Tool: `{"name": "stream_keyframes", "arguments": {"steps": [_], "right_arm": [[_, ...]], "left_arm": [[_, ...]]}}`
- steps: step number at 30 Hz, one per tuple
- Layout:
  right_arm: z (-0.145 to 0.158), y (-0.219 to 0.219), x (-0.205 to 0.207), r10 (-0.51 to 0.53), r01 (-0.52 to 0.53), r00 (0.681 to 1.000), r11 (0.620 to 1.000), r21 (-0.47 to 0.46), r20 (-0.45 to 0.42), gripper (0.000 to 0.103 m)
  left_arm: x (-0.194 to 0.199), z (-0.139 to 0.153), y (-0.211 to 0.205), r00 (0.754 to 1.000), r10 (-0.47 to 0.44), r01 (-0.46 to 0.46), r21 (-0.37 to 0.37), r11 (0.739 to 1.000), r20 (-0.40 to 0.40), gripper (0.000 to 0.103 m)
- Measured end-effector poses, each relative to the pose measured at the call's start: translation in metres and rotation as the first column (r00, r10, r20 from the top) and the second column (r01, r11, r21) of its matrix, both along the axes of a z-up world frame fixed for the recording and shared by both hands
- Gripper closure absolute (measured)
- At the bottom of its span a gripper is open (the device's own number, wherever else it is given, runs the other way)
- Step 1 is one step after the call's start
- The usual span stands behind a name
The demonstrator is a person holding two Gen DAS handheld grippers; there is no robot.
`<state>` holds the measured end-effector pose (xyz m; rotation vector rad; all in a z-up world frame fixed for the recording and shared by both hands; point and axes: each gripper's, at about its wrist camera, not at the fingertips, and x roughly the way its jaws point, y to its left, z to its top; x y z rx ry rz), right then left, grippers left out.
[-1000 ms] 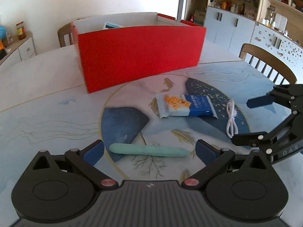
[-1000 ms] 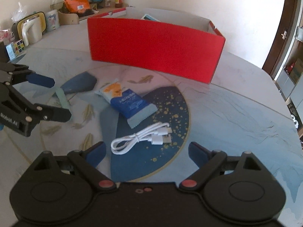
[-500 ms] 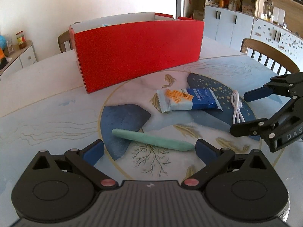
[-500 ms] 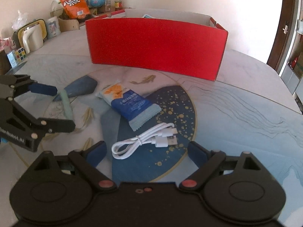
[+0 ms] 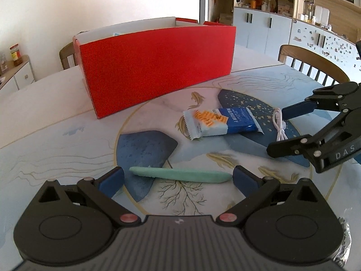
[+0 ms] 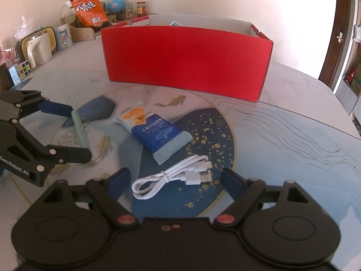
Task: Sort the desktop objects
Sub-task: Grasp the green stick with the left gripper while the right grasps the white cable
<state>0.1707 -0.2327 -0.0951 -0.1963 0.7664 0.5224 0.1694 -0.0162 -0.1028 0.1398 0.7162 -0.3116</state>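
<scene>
We are working at a pale table (image 5: 45,117) printed with a big ring, gold fish and dark blue patches. Behind it, white cupboards (image 5: 259,29) and wooden shelves are lining the wall, two wooden chairs (image 5: 311,61) are standing at the table's edge, and a kettle (image 6: 38,49), a puzzle cube (image 6: 23,68) and an orange snack bag (image 6: 89,8) are sitting on the far side in the right wrist view.

A red box (image 5: 158,67) is standing open-topped at the back, with something pale showing over its rim. In front of it a blue and white snack packet (image 6: 155,131) is lying flat between the two grippers. A green pen-like stick (image 5: 180,175) is lying just ahead of our left gripper (image 5: 178,178), whose fingers are standing wide apart on either side of it, not touching it. A coiled white cable (image 6: 171,176) is lying between the fingers of our right gripper (image 6: 176,180), which are closing in but not yet pressing on it. Nothing is blocking the way from these things to the box.
</scene>
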Motion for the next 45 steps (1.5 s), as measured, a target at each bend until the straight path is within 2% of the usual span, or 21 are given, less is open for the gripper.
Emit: {"name": "stream_keyframes", "arguments": {"steps": [3,9,15,30,45], "right_arm": [[0.001,0.002,0.001,0.0,0.0,1.0,1.0,-0.001,0.002,0.03],[0.002,0.003,0.001,-0.005,0.005,1.0,1.0,-0.002,0.0,0.03],[0.003,0.003,0.002,-0.01,0.01,1.0,1.0,-0.001,-0.004,0.031],[0.008,-0.001,0.001,-0.061,0.061,0.998,0.998,-0.008,-0.014,0.034],[0.038,-0.008,-0.004,-0.079,0.079,0.997,0.997,-0.001,0.012,0.034]], "left_arm": [[-0.001,0.0,0.0,1.0,-0.002,0.002,-0.002,1.0,0.005,0.0],[0.002,0.0,0.001,1.0,-0.018,0.018,-0.001,1.0,-0.001,0.0],[0.002,0.001,0.001,0.999,-0.043,0.043,0.001,0.999,-0.001,0.004],[0.007,0.006,0.0,1.0,-0.02,0.02,-0.034,0.999,-0.017,0.005],[0.01,0.038,-0.011,1.0,-0.024,0.024,-0.071,0.997,0.007,0.005]]}}
